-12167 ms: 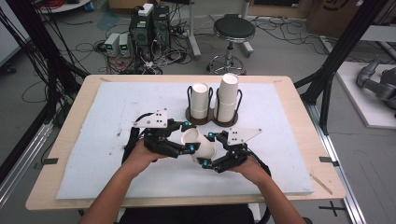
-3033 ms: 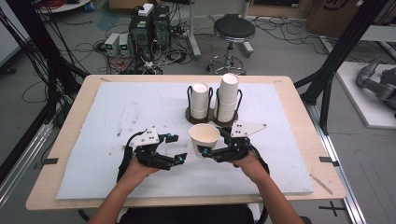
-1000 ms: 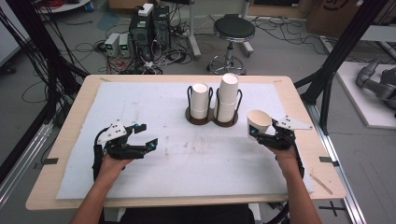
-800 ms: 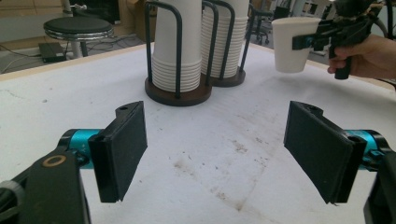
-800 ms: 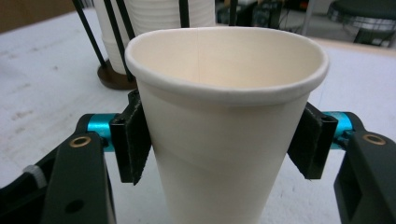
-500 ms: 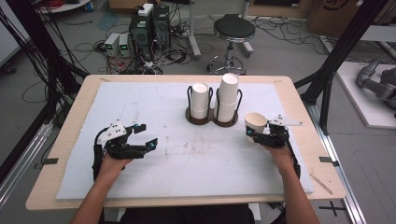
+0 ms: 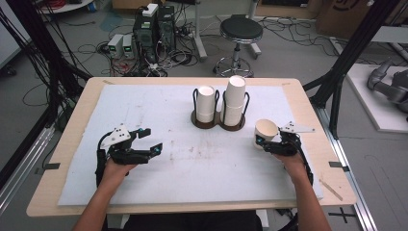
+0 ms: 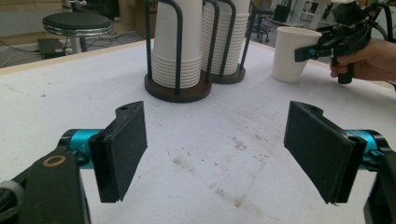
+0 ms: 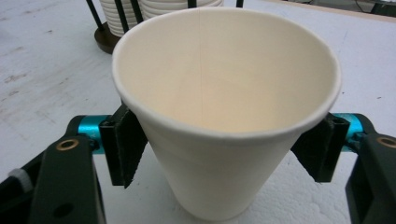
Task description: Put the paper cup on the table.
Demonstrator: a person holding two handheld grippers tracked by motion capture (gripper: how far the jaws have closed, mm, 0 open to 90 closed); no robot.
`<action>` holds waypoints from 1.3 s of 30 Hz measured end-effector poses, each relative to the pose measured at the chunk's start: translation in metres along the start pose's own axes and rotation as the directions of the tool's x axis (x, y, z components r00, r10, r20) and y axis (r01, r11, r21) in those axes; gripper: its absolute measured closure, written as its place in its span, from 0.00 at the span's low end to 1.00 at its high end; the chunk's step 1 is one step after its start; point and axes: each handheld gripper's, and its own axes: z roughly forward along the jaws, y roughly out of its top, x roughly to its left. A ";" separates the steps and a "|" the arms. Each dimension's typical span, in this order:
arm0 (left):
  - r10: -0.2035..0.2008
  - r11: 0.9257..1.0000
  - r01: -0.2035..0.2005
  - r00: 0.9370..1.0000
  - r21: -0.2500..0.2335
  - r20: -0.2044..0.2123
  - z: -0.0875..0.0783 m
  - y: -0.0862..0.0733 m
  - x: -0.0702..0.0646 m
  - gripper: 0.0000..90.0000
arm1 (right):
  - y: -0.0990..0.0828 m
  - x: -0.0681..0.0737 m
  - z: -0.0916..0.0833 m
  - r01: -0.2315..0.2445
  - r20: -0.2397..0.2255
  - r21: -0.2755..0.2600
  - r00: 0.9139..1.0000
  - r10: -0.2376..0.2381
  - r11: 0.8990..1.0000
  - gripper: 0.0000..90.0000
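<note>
High view places the right claw (image 7: pixel 267 143) at the right side of the surface (image 7: pixel 202 197), clamped on a single paper cup (image 7: pixel 265 131) that stands upright, mouth up, to the right of the cup holder (image 7: pixel 219 121). The left claw (image 7: pixel 146 142) hovers over the left half of the surface, released and carrying nothing — in the left gripper view its jaws stand wide apart over bare, stained foam.

Right gripper view shows the jaws pressing the cup wall from both sides, just under the rolled rim. Whether the cup base touches the surface cannot be told.

Probable faults from this state:

- Crushing. The wall is thin paper; excess squeeze would likely dent it or push the rim out of round.
- Tipping. The grip sits high on a light, tapered body, so a release with the base off the surface, or a sideways pull on opening, could topple the cup.
- Collision. The holder and its two cup stacks (image 7: pixel 234 98) stand near — a leftward sweep of the right hand could strike the black uprights.
</note>
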 end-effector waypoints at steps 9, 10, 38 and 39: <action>-0.004 1.000 0.004 1.000 -0.002 0.004 0.000 0.000 0.000 0.24 | -0.002 0.004 -0.003 0.001 -0.010 0.005 1.000 -0.001 1.000 0.24; -0.002 1.000 0.002 1.000 -0.002 0.005 0.001 0.000 0.000 0.24 | -0.003 0.004 -0.004 -0.001 -0.009 0.008 1.000 0.001 1.000 0.24; -0.017 1.000 0.018 1.000 -0.016 0.014 -0.001 0.001 0.001 0.24 | -0.011 0.024 -0.059 0.013 -0.043 -0.030 0.999 -0.014 0.999 0.24; -0.017 1.000 0.017 1.000 -0.018 0.013 -0.001 0.001 0.001 0.24 | -0.010 0.025 -0.061 0.019 -0.043 -0.036 0.999 -0.020 0.999 0.24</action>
